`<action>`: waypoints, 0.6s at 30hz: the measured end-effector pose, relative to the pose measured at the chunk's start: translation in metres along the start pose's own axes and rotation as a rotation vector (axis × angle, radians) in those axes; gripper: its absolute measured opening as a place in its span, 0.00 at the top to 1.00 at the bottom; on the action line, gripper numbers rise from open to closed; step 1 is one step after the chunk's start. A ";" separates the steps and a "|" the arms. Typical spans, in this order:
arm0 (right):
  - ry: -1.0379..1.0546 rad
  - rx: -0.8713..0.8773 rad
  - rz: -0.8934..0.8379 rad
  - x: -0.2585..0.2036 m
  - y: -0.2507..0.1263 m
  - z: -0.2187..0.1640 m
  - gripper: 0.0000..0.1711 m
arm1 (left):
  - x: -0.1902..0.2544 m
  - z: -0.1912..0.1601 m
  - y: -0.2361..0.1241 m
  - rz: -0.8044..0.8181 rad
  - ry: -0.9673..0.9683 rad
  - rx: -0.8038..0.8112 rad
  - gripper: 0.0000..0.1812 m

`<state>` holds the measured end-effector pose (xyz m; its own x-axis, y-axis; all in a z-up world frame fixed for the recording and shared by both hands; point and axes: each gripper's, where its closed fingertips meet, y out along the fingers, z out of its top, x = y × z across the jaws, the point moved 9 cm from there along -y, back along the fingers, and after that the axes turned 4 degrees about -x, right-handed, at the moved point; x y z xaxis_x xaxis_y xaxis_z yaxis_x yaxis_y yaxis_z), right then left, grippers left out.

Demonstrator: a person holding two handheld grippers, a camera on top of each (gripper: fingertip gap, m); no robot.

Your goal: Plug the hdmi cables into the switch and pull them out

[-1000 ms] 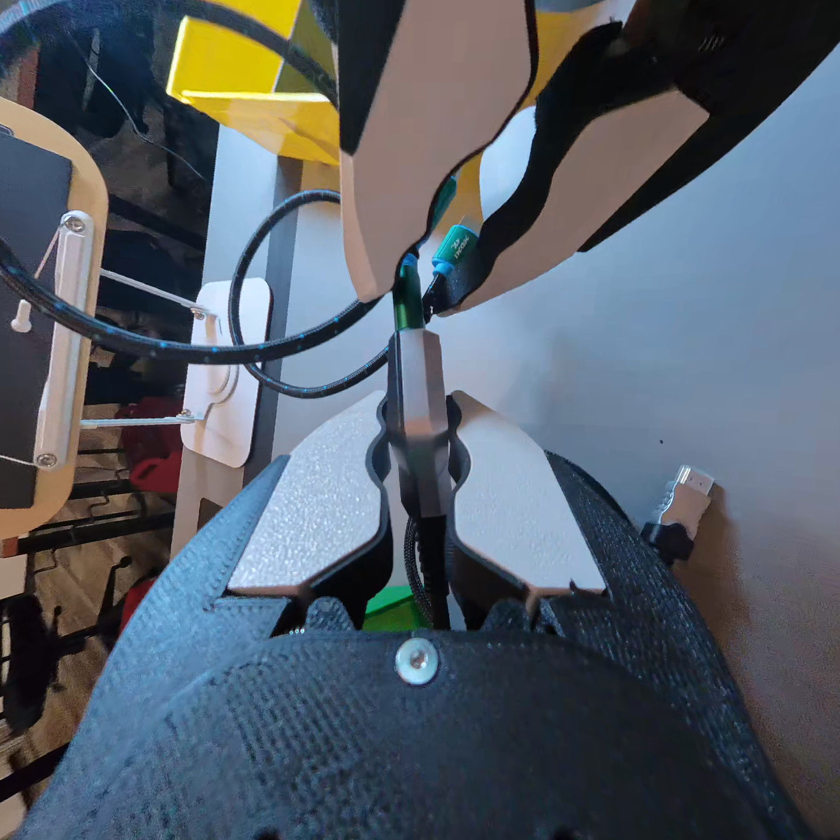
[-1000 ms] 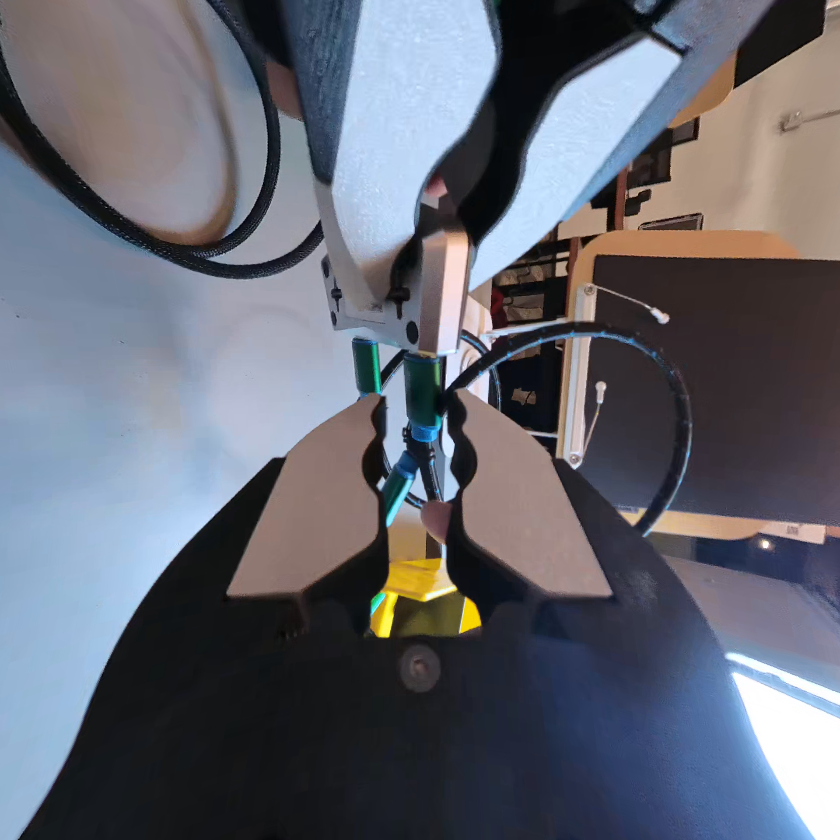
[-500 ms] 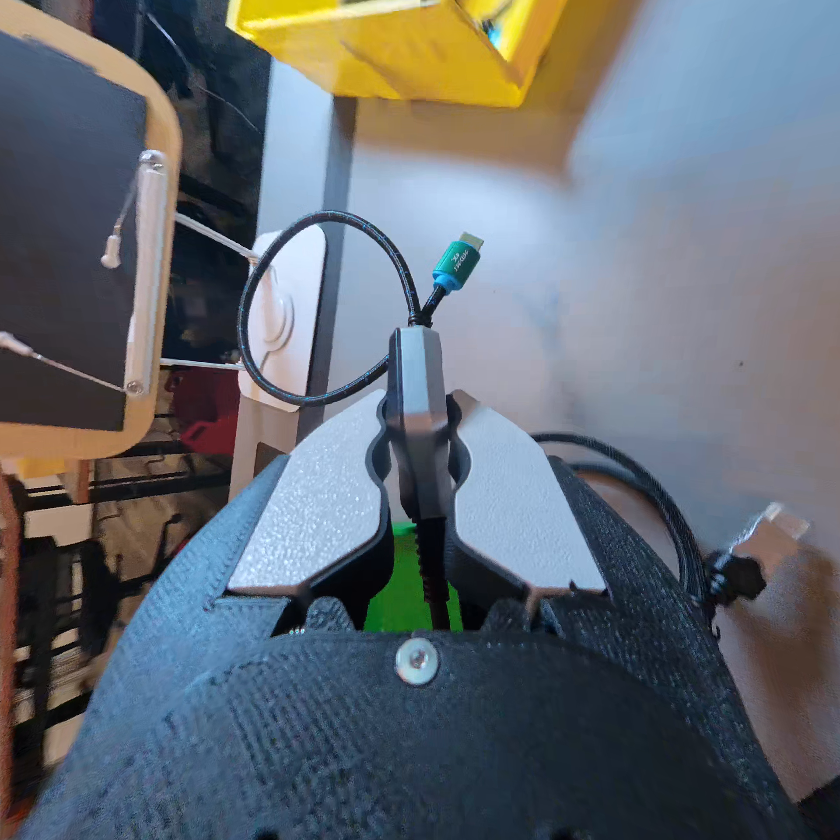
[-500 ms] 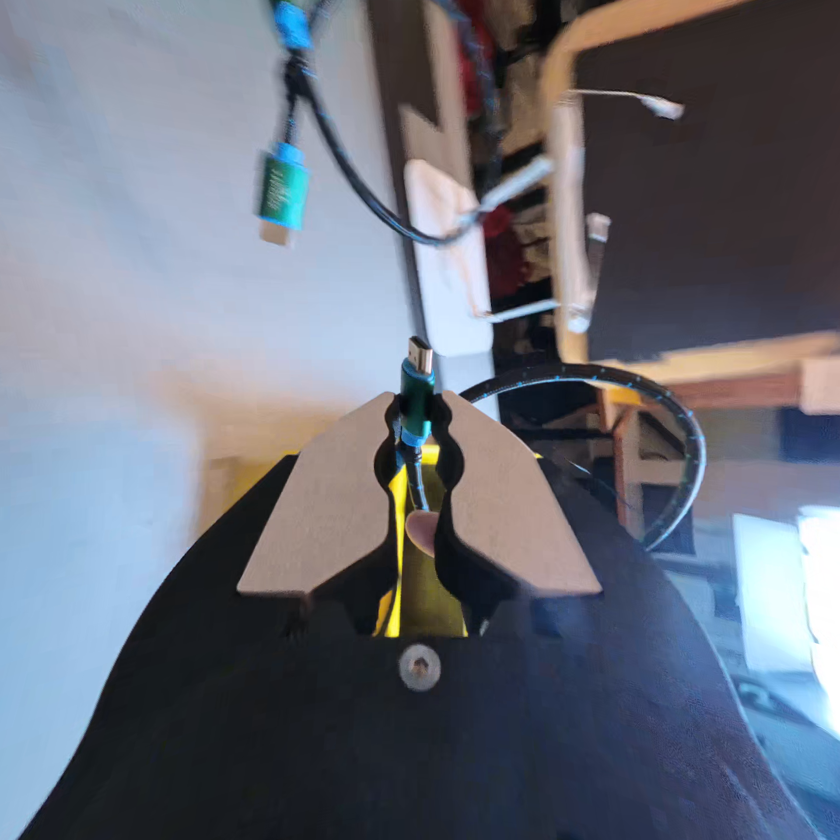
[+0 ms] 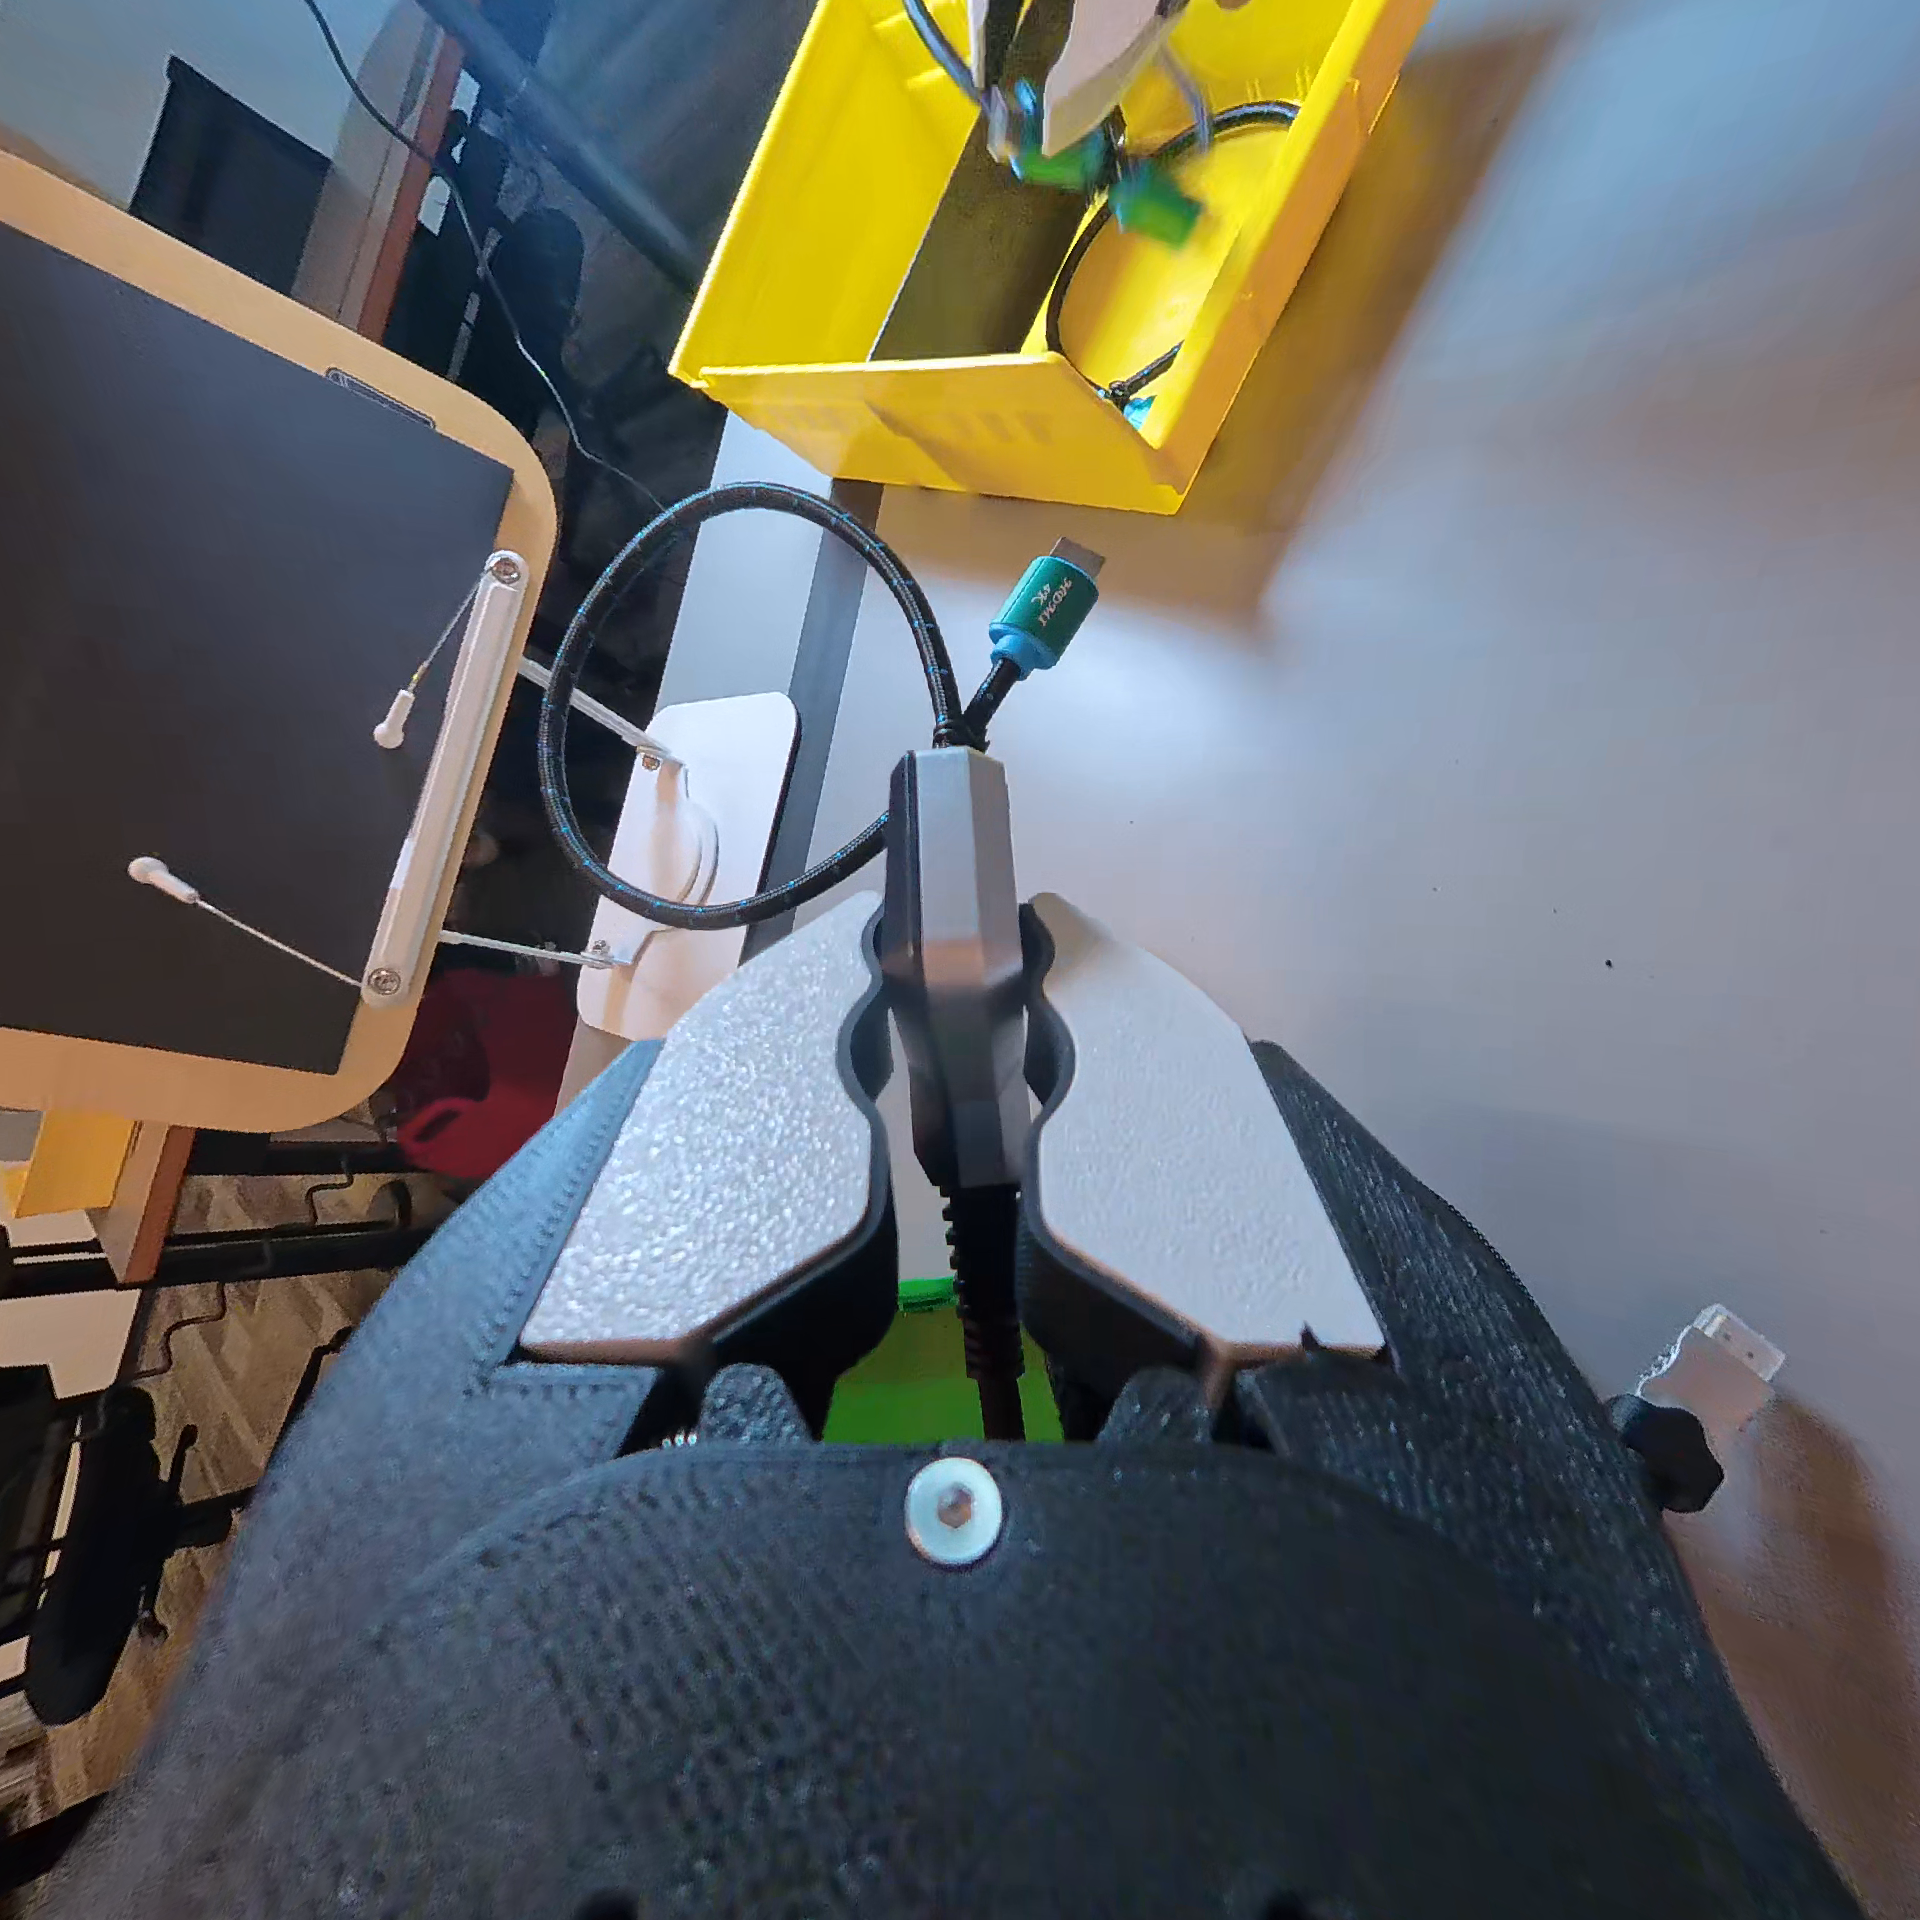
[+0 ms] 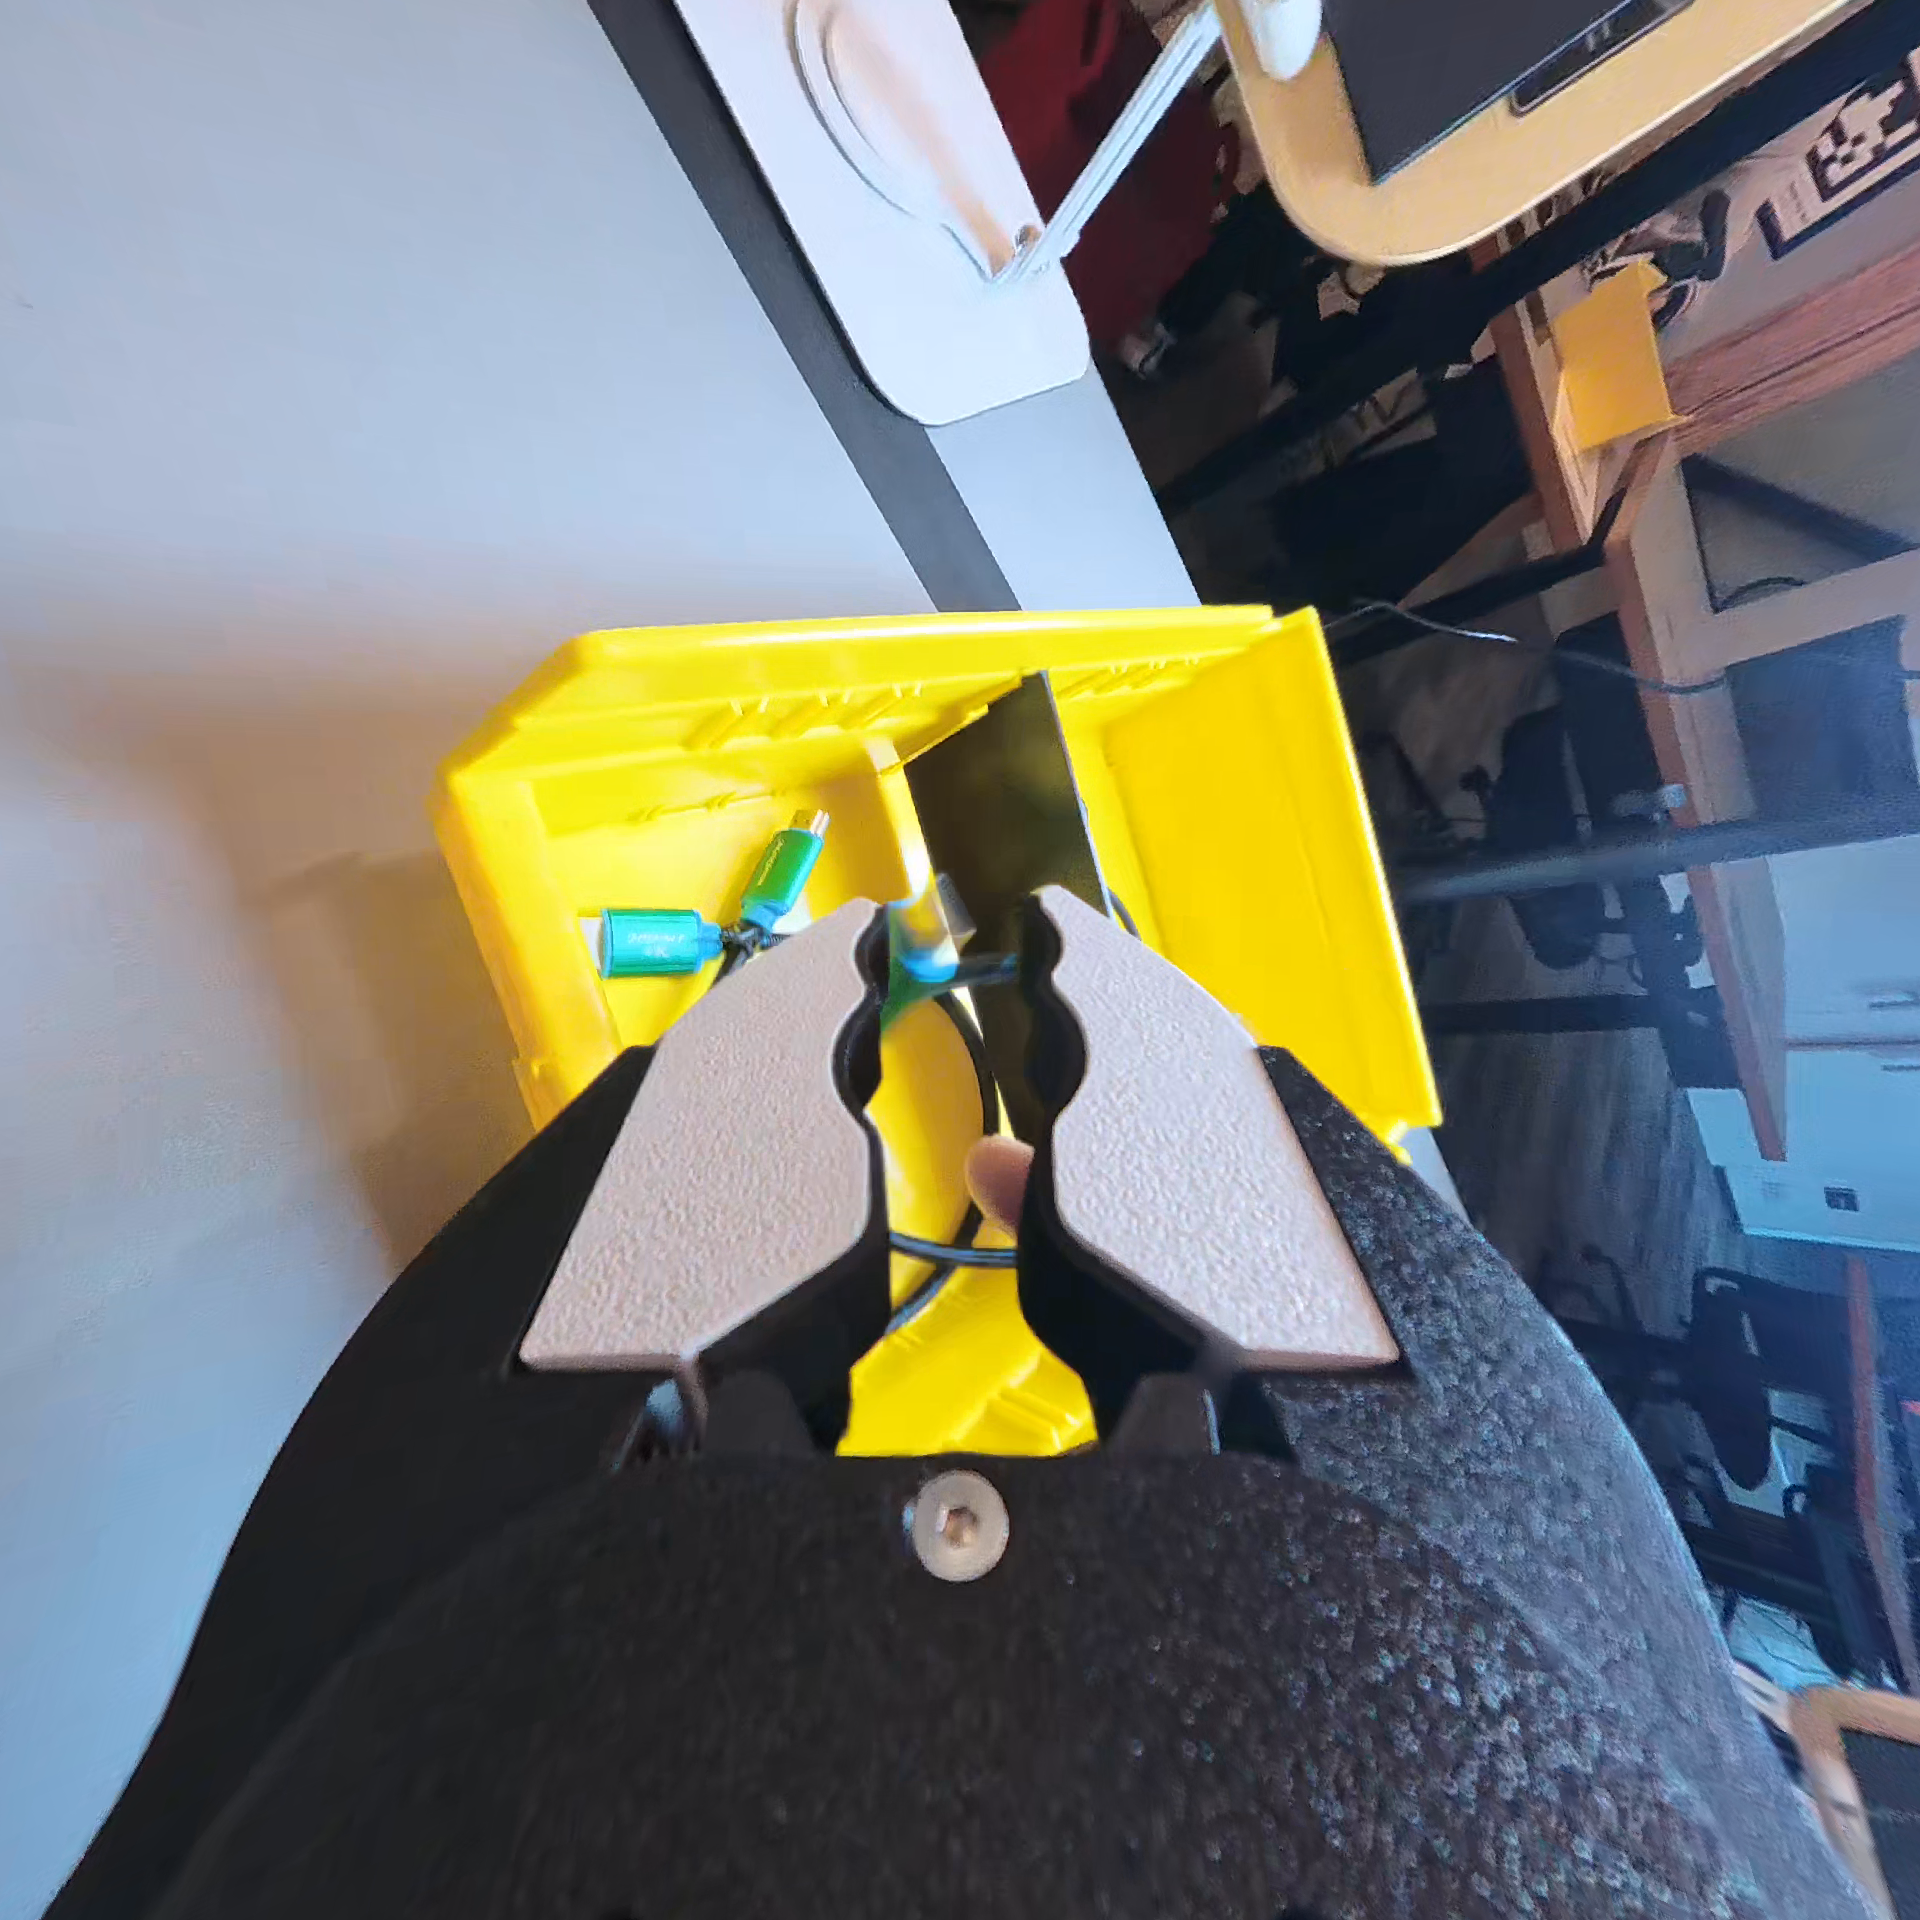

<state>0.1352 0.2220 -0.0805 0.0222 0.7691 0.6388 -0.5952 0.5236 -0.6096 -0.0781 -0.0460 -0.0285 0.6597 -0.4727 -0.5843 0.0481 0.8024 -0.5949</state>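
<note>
We see one switch (image 5: 951, 966) clamped in our left tool (image 5: 951, 935), one plug (image 5: 1042, 611) dangling free. Right tool (image 6: 954, 925), parted, over yellow bin (image 6: 1247, 831): three plugs (image 6: 652, 940) there, none gripped.

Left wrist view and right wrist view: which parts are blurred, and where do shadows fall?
Left wrist view: the right gripper over the yellow bin is smeared by motion; the switch is sharp; the bin shadows the table. Right wrist view: the plug between the fingers is blurred; the background is soft.
</note>
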 end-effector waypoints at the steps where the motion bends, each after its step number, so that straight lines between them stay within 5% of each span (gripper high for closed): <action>1: 0.010 0.024 0.007 -0.001 0.001 0.003 0.85 | 0.000 0.000 0.000 0.000 0.001 -0.001 0.88; 9: -0.023 0.422 0.034 -0.014 -0.064 0.057 0.84 | 0.005 0.005 0.000 -0.019 0.031 0.024 0.88; 18: -0.421 0.398 0.165 -0.116 -0.064 0.119 0.84 | 0.030 0.021 0.015 -0.069 0.130 0.013 0.88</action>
<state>0.0751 0.0560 -0.0596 -0.3673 0.5749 0.7311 -0.8206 0.1697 -0.5457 -0.0420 -0.0404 -0.0435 0.5520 -0.5694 -0.6091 0.1004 0.7706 -0.6294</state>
